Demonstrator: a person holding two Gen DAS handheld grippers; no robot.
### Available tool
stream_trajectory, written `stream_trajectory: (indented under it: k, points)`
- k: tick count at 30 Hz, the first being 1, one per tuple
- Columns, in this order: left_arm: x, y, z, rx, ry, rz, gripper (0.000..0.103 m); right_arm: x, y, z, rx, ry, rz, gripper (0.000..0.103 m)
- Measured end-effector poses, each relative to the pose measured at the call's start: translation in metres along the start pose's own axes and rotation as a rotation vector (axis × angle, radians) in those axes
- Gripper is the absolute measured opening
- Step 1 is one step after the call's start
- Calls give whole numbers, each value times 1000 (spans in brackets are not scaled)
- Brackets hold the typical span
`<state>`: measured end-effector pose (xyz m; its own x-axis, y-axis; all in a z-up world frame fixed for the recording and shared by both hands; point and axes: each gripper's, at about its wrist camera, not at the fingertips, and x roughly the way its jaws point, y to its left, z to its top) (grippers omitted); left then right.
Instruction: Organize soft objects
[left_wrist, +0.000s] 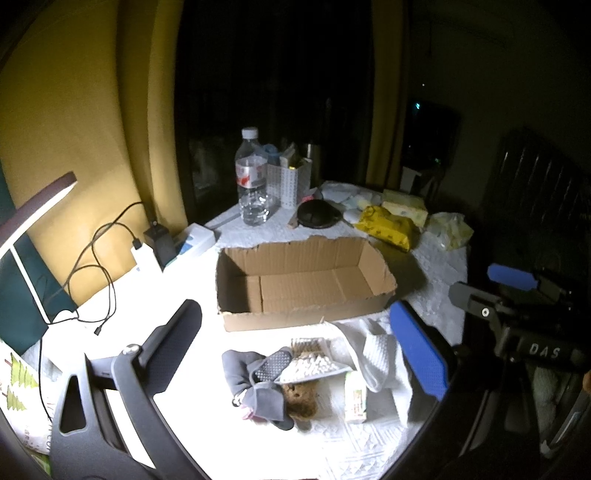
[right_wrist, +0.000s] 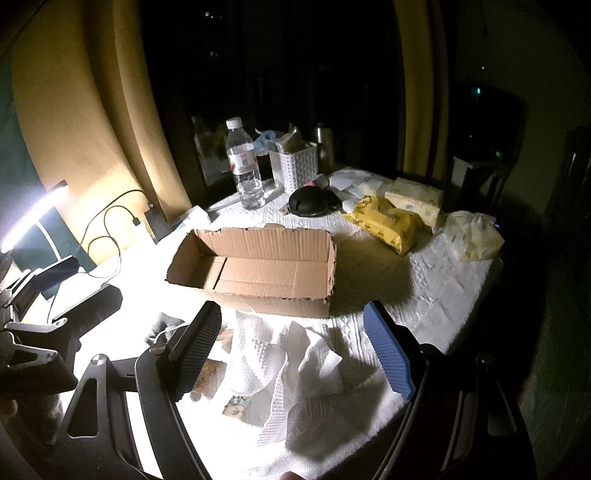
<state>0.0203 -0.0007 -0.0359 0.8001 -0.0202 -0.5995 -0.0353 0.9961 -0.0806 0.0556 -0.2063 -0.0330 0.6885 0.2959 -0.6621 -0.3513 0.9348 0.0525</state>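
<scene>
An empty open cardboard box (left_wrist: 303, 284) sits mid-table; it also shows in the right wrist view (right_wrist: 255, 269). In front of it lies a pile: a grey sock (left_wrist: 251, 384), a bag of cotton swabs (left_wrist: 310, 365), a brown sponge (left_wrist: 301, 400), a small carton (left_wrist: 355, 400) and a white towel (left_wrist: 380, 354). My left gripper (left_wrist: 299, 347) is open above the pile, holding nothing. My right gripper (right_wrist: 295, 350) is open above the crumpled white towel (right_wrist: 295, 354), holding nothing. The right gripper also shows at the right edge of the left wrist view (left_wrist: 517, 291).
At the back stand a water bottle (left_wrist: 252, 177), a white basket (left_wrist: 288, 182), a black round case (left_wrist: 317, 214), a yellow wipes pack (left_wrist: 388, 227) and tissue packs (right_wrist: 417, 199). Cables and a charger (left_wrist: 147, 258) lie left. A lit lamp (right_wrist: 33, 214) is far left.
</scene>
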Motion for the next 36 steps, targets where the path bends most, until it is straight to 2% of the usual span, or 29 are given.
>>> stream_trajectory:
  k: [8, 13, 22, 26, 32, 33, 36]
  points:
    - [20, 3, -7, 10, 44, 10, 102, 26, -18, -16, 10, 54, 29, 82]
    - [43, 14, -25, -8, 123, 29, 102, 47, -26, -31, 13, 113, 43, 82]
    - [70, 28, -61, -15, 227, 71, 102, 77, -27, -53, 8, 200, 120, 79]
    - [76, 24, -70, -10, 250, 72, 102, 85, -29, -62, 2, 222, 139, 66]
    - [81, 27, -76, -16, 266, 87, 101, 90, -22, -72, -19, 230, 211, 58]
    - [82, 31, -78, -21, 271, 90, 101, 92, -20, -73, -26, 236, 216, 54]
    - [86, 39, -82, -40, 292, 99, 93, 97, -12, -74, -42, 240, 231, 49]
